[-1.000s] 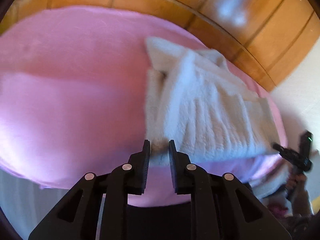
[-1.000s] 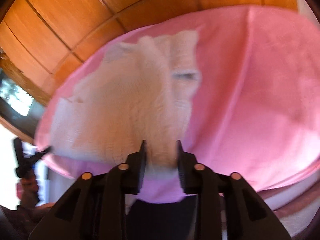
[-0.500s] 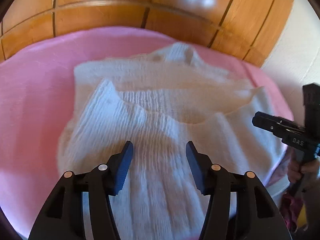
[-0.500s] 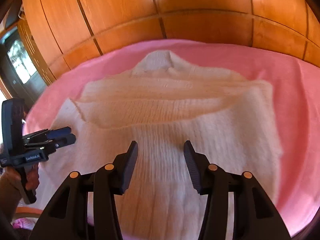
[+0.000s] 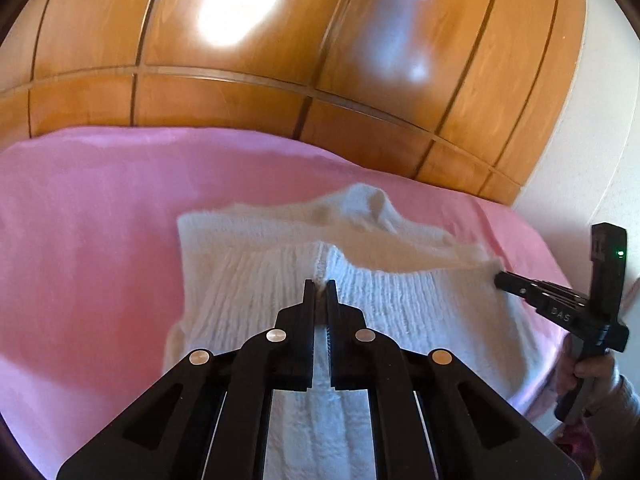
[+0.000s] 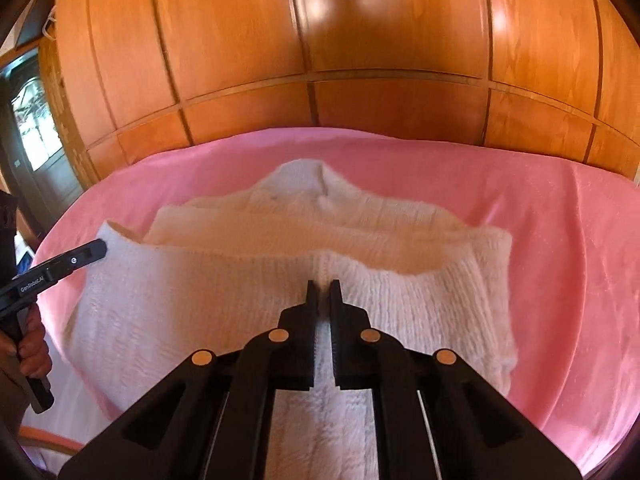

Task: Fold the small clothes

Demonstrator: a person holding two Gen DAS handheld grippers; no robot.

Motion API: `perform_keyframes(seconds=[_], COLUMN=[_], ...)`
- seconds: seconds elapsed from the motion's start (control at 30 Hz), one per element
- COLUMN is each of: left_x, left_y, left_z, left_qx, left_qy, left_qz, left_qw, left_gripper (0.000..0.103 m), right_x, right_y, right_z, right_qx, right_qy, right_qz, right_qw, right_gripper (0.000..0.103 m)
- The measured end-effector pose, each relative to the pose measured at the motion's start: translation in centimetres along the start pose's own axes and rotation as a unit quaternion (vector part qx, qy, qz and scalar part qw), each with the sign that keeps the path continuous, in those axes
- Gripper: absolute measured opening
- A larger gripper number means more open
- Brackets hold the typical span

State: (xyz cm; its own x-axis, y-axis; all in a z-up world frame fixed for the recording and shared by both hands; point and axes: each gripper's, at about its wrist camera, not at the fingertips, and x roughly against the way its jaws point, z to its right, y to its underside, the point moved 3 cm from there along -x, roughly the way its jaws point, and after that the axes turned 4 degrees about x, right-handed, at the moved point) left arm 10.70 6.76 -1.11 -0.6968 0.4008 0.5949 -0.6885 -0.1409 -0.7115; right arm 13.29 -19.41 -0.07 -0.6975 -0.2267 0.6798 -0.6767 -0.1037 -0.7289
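Pinching the white ribbed knit sweater's (image 5: 256, 280) folded edge, our left gripper (image 5: 319, 286) and right gripper (image 6: 324, 287) stay clenched over the pink bedspread (image 5: 88, 216).

We count one white knitted sweater (image 5: 384, 308), one pink blanket (image 5: 100, 240) beneath it, two black tools, the left tool (image 5: 320, 285) and the right tool (image 6: 324, 286), and two hands, one (image 5: 592, 376) on each (image 6: 30, 344) tool's handle.

The black two-finger left gripper (image 5: 320, 285) is clamping white knit fabric (image 5: 256, 292), angled downward. The matching right gripper (image 6: 324, 285) is pinching it too, each held by a hand (image 6: 30, 344).
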Motion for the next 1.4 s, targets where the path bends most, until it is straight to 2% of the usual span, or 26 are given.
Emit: perform_keyframes(seconds=[0.07, 0.13, 0.2, 0.3, 0.4, 0.47, 0.6, 0.67, 0.73, 0.77, 0.83, 0.9, 0.93, 0.97, 1.0, 1.07, 1.13, 1.17, 1.2, 1.23, 1.27, 1.3, 1.33, 1.4], left_x=[-2.0, -4.6, -7.8, -8.1, -6.9, -6.2, -4.6, -4.4, -4.1, -4.2, -3.8, -3.2, -3.0, -3.0, -3.1, -3.7, -4.5, -4.9, -5.3, -5.5, -5.6, -5.5, -5.4, -4.7], left_y=[-0.3, 0.0, 1.2, 1.6, 1.1, 0.8, 0.4, 0.5, 0.6, 0.5, 0.3, -0.2, -0.4, -0.5, -0.6, -0.6, -0.4, -0.4, -0.3, -0.3, -0.3, -0.3, -0.5, -0.6], left_z=[-0.3, -0.5, -1.3, -0.8, -0.7, -0.8, -1.2, -1.5, -2.0, -2.2, -2.7, -3.3, -3.7, -3.9, -4.2, -4.4, -4.5, -4.6, -4.7, -4.6, -4.5, -4.2, -4.0, -3.5], left_qx=[0.001, -0.015, -0.011, -0.032, -0.033, -0.036, -0.050, -0.060, -0.065, -0.067, -0.065, -0.062, -0.058, -0.056, -0.055, -0.059, -0.059, -0.059, -0.060, -0.062, -0.067, -0.074, -0.080, -0.089], left_qy=[-0.012, -0.051, -0.079, -0.096, -0.091, -0.096, -0.117, -0.134, -0.141, -0.146, -0.146, -0.150, -0.145, -0.140, -0.133, -0.117, -0.093, -0.091, -0.092, -0.089, -0.088, -0.088, -0.088, -0.088], left_qz=[-0.011, -0.028, -0.076, -0.078, -0.083, -0.081, -0.075, -0.076, -0.081, -0.082, -0.078, -0.066, -0.070, -0.073, -0.078, -0.091, -0.107, -0.110, -0.114, -0.119, -0.116, -0.110, -0.104, -0.086], left_qw=[0.9999, 0.9982, 0.9939, 0.9917, 0.9918, 0.9914, 0.9890, 0.9863, 0.9845, 0.9837, 0.9841, 0.9846, 0.9853, 0.9859, 0.9865, 0.9872, 0.9881, 0.9880, 0.9874, 0.9870, 0.9870, 0.9873, 0.9875, 0.9884], left_gripper=[0.004, 0.004, 0.004, 0.004, 0.013, 0.022, 0.024, 0.024, 0.024, 0.027, 0.059, 0.063, 0.063, 0.063, 0.063, 0.063, 0.062, 0.059, 0.042, 0.031, 0.027, 0.014, 0.008, 0.007], right_x=[-2.3, -4.7, -6.4, -6.0, -4.7, -3.7, -1.1, -0.3, -0.3, -0.6, -1.5, -2.7, -3.1, -3.8, -4.3, -4.6, -5.0, -4.9, -5.0, -4.9, -4.8, -4.6, -4.4, -3.7], right_y=[-0.1, 0.5, 1.3, 1.5, 1.3, 1.1, 0.8, 0.6, 0.6, 0.6, 0.6, 0.4, 0.5, 0.5, 0.5, 0.8, 1.1, 1.4, 1.5, 1.5, 1.5, 1.5, 1.3, 1.1], right_z=[0.9, 1.5, 1.9, 1.7, 2.0, 2.3, 3.6, 4.8, 6.2, 6.7, 7.5, 7.9, 7.9, 7.8, 7.6, 7.0, 6.5, 6.5, 6.3, 6.3, 6.3, 6.3, 6.3, 6.2], right_qx=[-0.020, -0.025, -0.037, -0.035, -0.036, -0.035, -0.028, -0.030, -0.031, -0.032, -0.028, -0.011, -0.002, 0.009, 0.021, 0.041, 0.057, 0.061, 0.063, 0.065, 0.065, 0.064, 0.062, 0.055], right_qy=[0.006, 0.019, 0.016, 0.013, -0.008, -0.015, 0.012, 0.032, 0.052, 0.052, 0.054, 0.065, 0.068, 0.074, 0.084, 0.092, 0.103, 0.106, 0.108, 0.109, 0.110, 0.111, 0.112, 0.113], right_qz=[-0.010, -0.032, -0.046, -0.037, -0.037, -0.027, -0.005, 0.003, -0.001, -0.007, -0.019, -0.034, -0.040, -0.050, -0.056, -0.055, -0.056, -0.056, -0.056, -0.056, -0.056, -0.054, -0.052, -0.045], right_qw=[1.000, 0.999, 0.998, 0.999, 0.999, 0.999, 1.000, 0.999, 0.998, 0.998, 0.998, 0.997, 0.997, 0.996, 0.995, 0.993, 0.991, 0.991, 0.991, 0.990, 0.990, 0.990, 0.990, 0.991], right_gripper=[0.005, 0.005, 0.006, 0.011, 0.034, 0.062, 0.064, 0.074, 0.075, 0.075, 0.076, 0.075, 0.065, 0.038, 0.028, 0.017, 0.015, 0.013, 0.012, 0.009, 0.008, 0.008, 0.007, 0.007])
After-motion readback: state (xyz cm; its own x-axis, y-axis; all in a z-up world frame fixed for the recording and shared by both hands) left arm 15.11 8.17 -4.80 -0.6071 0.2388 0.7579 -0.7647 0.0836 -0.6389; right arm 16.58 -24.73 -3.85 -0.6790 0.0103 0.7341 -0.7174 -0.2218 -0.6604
